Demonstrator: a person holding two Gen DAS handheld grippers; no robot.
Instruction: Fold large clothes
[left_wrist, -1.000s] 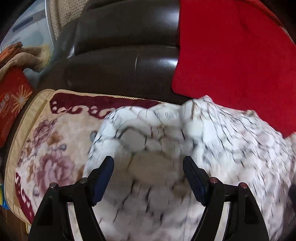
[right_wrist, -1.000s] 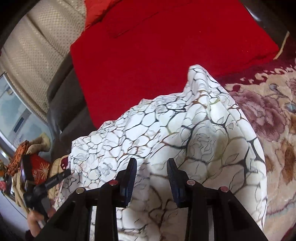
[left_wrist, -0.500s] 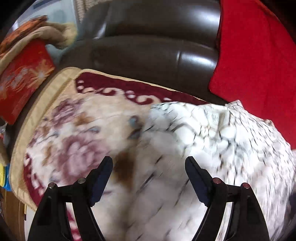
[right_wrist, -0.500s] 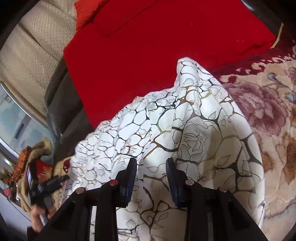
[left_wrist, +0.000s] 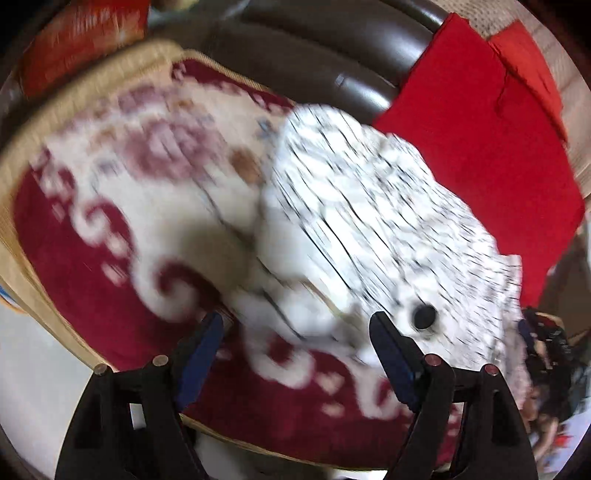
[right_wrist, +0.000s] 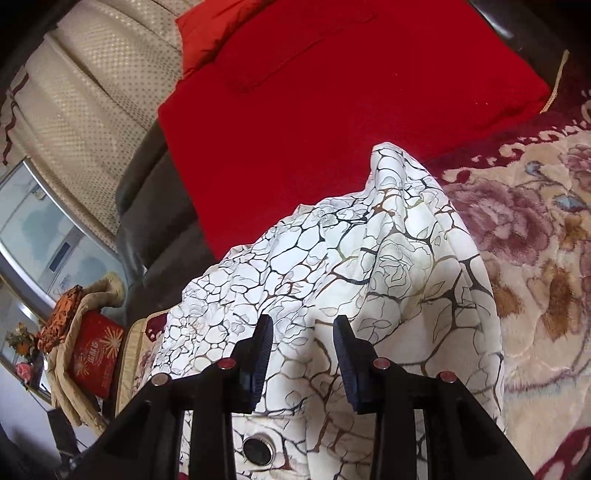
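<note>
A white garment (right_wrist: 343, 258) with a black crackle-and-rose print lies bunched on a floral rug; a dark round button (right_wrist: 258, 451) shows near its lower edge. My right gripper (right_wrist: 303, 336) hangs just above the cloth with its jaws partly apart and nothing between them. In the blurred left wrist view the same garment (left_wrist: 373, 229) lies to the right, its button (left_wrist: 424, 316) beside the right finger. My left gripper (left_wrist: 295, 332) is wide open and empty over the garment's near edge and the rug.
The floral rug (left_wrist: 122, 206) with dark red border covers the seat (right_wrist: 535, 229). A red cloth (right_wrist: 332, 92) lies behind the garment over a dark leather sofa back (left_wrist: 314, 44). A red box (right_wrist: 94, 354) and beige fabric sit at far left.
My left gripper has swung left and back off the garment, so the rug fills most of its view. The right gripper has barely moved.
</note>
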